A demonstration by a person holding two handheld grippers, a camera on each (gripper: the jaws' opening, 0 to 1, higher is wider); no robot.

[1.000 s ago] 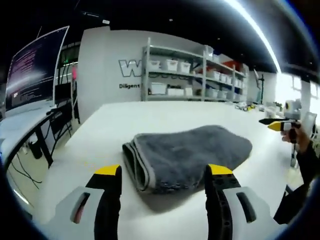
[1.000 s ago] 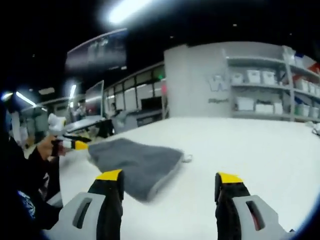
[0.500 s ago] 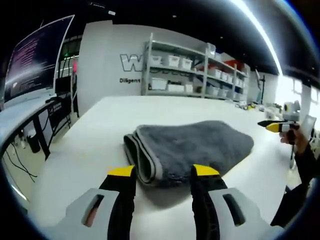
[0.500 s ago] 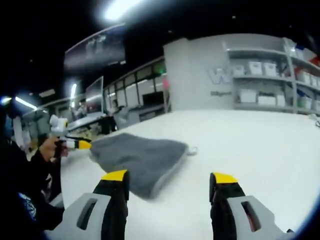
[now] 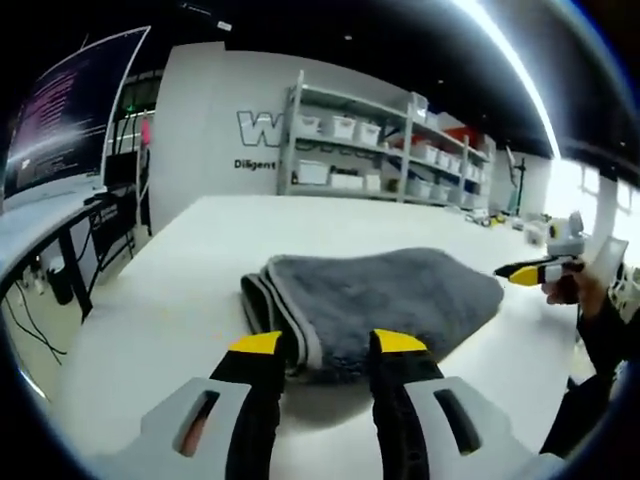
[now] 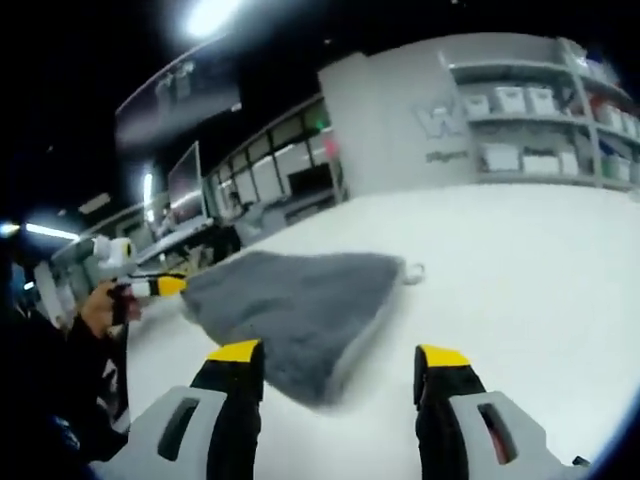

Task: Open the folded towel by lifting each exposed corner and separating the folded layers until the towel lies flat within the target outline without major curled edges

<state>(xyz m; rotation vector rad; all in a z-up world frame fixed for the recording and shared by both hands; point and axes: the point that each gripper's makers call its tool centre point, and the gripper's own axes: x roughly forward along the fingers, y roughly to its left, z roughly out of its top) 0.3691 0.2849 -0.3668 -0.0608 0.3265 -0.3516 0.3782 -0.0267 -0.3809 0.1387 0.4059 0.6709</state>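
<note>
Narrowed since a second ago, the left tongs (image 5: 328, 343) now stand with only a small gap between their yellow tips, just at the near folded edge of the grey towel (image 5: 375, 305); whether they have caught any cloth cannot be told. The towel lies folded on the white worktop (image 5: 190, 290), its layered fold edge facing the left tongs and its long axis running from near left to far right in the left gripper view. The right tongs (image 6: 340, 354) are wide apart and hold nothing, hovering near the towel's other end, where a small loop tab (image 6: 412, 271) sticks out of the edge. In the left gripper view the right tongs' yellow tip shows at the far right, beside the towel, gripped in a hand (image 5: 570, 292).

Shelving (image 5: 380, 150) against the far grey wall carries rows of white bins; what is in them cannot be made out. A large screen (image 5: 65, 110) stands at the left over a desk, and a strip light runs along the dark ceiling.
</note>
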